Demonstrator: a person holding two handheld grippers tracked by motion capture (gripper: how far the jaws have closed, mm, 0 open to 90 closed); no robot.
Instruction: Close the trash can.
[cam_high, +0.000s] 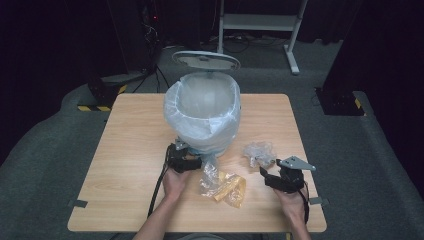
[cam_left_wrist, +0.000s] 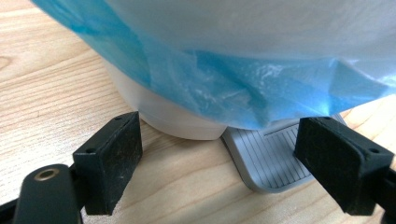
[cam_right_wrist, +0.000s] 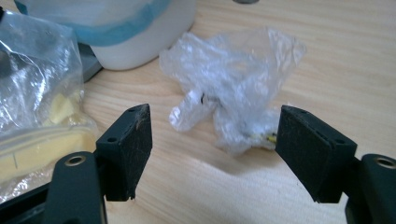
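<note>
Right claw (cam_right_wrist: 212, 154) stands released just short of the crumpled clear wrapper (cam_right_wrist: 233, 100), which lies loose on the worktop (cam_high: 135, 150) right of the lined pedal bin (cam_high: 202, 112), lid up. Left claw (cam_left_wrist: 219, 158) is also released, low at the bin's base, one pad next to the grey pedal (cam_left_wrist: 268, 158) and touching nothing. For a clean pick I would centre the wrapper's bulk between the pads, come low to the wood, clench on the thick crumple rather than a thin edge, and keep clear of the yellow-filled bag (cam_high: 225, 185) nearby.
</note>
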